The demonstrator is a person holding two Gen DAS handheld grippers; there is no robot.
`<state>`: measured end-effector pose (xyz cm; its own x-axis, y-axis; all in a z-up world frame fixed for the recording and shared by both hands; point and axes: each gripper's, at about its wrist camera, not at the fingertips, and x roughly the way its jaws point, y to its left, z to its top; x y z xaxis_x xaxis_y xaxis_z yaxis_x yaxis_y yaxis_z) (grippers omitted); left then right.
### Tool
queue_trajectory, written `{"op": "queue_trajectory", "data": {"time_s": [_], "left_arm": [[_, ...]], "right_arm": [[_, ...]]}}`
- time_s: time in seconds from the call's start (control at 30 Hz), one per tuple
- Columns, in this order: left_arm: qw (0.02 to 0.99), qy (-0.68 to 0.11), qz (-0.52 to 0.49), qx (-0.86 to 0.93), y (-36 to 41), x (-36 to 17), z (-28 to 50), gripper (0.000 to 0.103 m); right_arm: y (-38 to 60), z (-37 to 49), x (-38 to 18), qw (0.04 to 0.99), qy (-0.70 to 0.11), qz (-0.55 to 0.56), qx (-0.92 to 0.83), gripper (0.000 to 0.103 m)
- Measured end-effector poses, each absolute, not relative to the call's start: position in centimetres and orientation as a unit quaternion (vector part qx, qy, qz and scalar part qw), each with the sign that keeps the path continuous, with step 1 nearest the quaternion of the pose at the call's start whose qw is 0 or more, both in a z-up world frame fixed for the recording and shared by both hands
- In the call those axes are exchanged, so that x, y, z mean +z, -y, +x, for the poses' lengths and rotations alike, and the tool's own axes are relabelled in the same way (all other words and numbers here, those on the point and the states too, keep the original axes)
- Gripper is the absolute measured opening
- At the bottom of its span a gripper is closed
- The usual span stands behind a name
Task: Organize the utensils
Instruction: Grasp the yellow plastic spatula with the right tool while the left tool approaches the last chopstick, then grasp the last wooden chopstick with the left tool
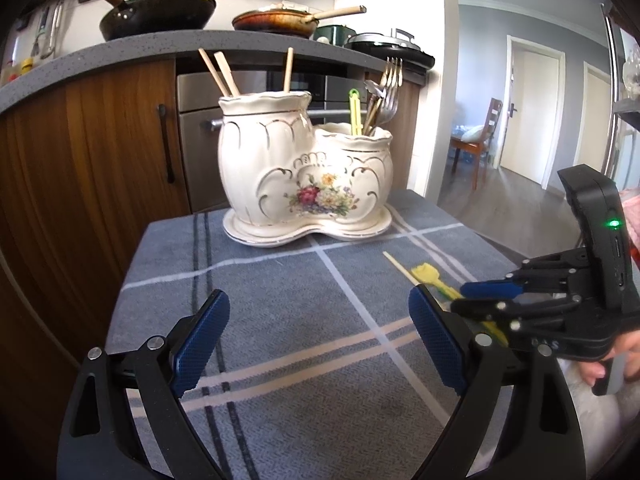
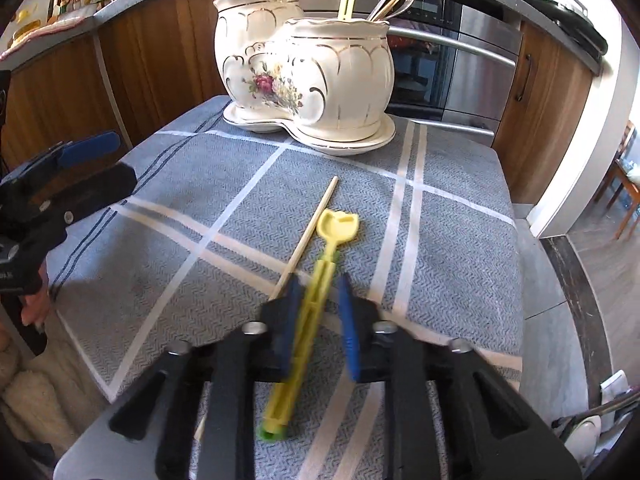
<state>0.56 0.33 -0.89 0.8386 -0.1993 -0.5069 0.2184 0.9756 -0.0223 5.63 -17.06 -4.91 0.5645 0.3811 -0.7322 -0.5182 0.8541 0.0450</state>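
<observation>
A cream ceramic double-pot holder (image 1: pixel 304 168) (image 2: pixel 304 72) stands at the far end of the grey striped cloth. Its taller pot holds wooden chopsticks (image 1: pixel 224 74). The lower pot holds forks (image 1: pixel 390 92) and a green-yellow utensil. On the cloth lie a yellow plastic spoon (image 2: pixel 338 222) (image 1: pixel 426 272) and, beside it, one wooden chopstick (image 2: pixel 310 232). My right gripper (image 2: pixel 319 280) (image 1: pixel 460 299) is shut on the spoon's handle, pads on either side. My left gripper (image 1: pixel 318 296) (image 2: pixel 120 158) hovers open over bare cloth, nothing between its fingers.
The cloth (image 1: pixel 280 320) covers a small table whose edges drop off on the left and right. Behind it are wooden cabinets, an oven (image 2: pixel 452 64) and a counter with pans (image 1: pixel 156 12). A chair (image 1: pixel 476 140) stands in the room beyond.
</observation>
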Motion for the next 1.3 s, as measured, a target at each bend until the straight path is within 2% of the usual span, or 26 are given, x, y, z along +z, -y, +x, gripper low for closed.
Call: {"op": "queue_trajectory", "data": {"time_s": [0.37, 0.5, 0.6, 0.8, 0.93, 1.0, 1.3], "left_arm": [[0.937, -0.320, 0.021, -0.138, 4.4, -0.9, 2.3, 0.091], [0.923, -0.356, 0.027, -0.144, 6.9, -1.8, 3.2, 0.091], [0.915, -0.373, 0.043, -0.145, 8.8, -2.6, 3.4, 0.086], [0.900, -0.395, 0.077, -0.164, 11.5, -3.9, 3.2, 0.058], [0.898, -0.399, 0.096, -0.160, 11.8, -4.5, 3.4, 0.023], [0.894, -0.405, 0.089, -0.171, 11.4, -4.5, 3.7, 0.009], [0.881, -0.422, 0.131, -0.169, 9.0, -3.5, 4.2, 0.005]], "right_arm": [[23.5, 7.6, -4.0, 0.891, -0.386, 0.057, 0.235, 0.010], [24.4, 7.6, -3.5, 0.896, -0.376, 0.063, 0.226, 0.010], [25.2, 7.7, -3.4, 0.898, -0.374, 0.068, 0.221, 0.010], [25.6, 7.6, -3.3, 0.898, -0.372, 0.074, 0.223, 0.010], [25.3, 7.4, -3.2, 0.898, -0.369, 0.069, 0.229, 0.010], [25.1, 7.4, -3.2, 0.898, -0.369, 0.067, 0.231, 0.010], [24.8, 7.2, -3.2, 0.896, -0.370, 0.065, 0.237, 0.010]]}}
